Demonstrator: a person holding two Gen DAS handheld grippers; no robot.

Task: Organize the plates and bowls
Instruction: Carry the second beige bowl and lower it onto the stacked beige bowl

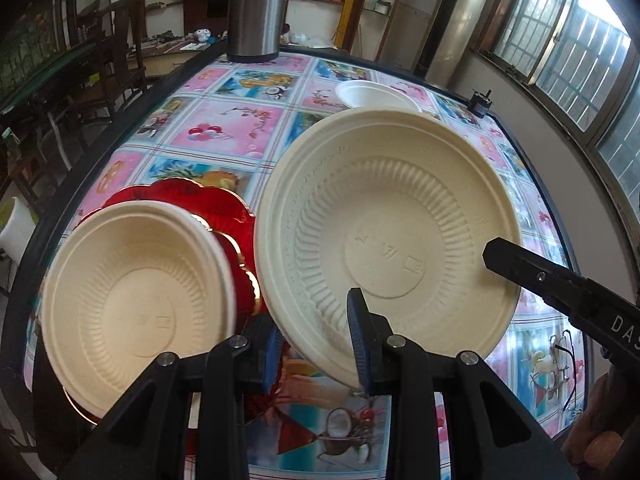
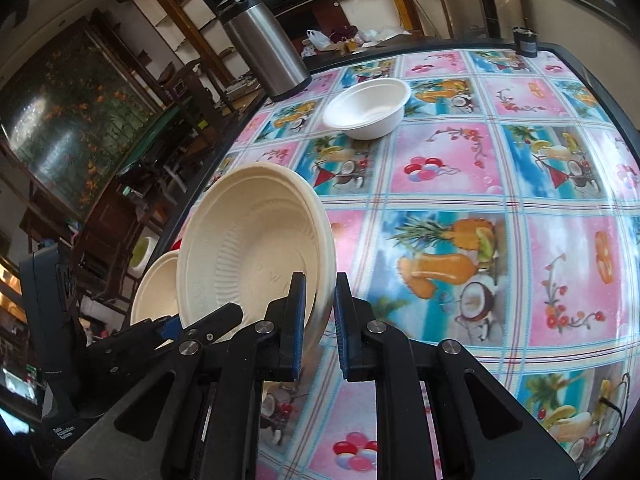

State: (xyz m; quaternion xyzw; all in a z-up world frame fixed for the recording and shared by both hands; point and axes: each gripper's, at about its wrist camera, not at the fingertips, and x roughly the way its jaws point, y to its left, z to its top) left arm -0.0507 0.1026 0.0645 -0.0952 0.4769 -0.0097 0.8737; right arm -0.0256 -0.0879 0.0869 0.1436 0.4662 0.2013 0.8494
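Big plate (image 1: pixel 384 220) tilted, lifted off desk (image 1: pixel 224 128). Both grippers clamped on its rim: left gripper (image 1: pixel 316 344) near edge, right gripper (image 2: pixel 320 320) right edge. Small plate (image 1: pixel 136 296) just left, on red plate (image 1: pixel 224 208). Bowl (image 2: pixel 368 108) well beyond.

A steel flask (image 2: pixel 266 46) stands at the far edge of the fruit-print tablecloth (image 2: pixel 452 208) — a small dark jar (image 2: pixel 527 42) at another corner.

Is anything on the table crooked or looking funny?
Yes. The big cream plate is tipped up on edge, not flat, with its rim between the left gripper fingers. The smaller cream plate lies on the red plate.
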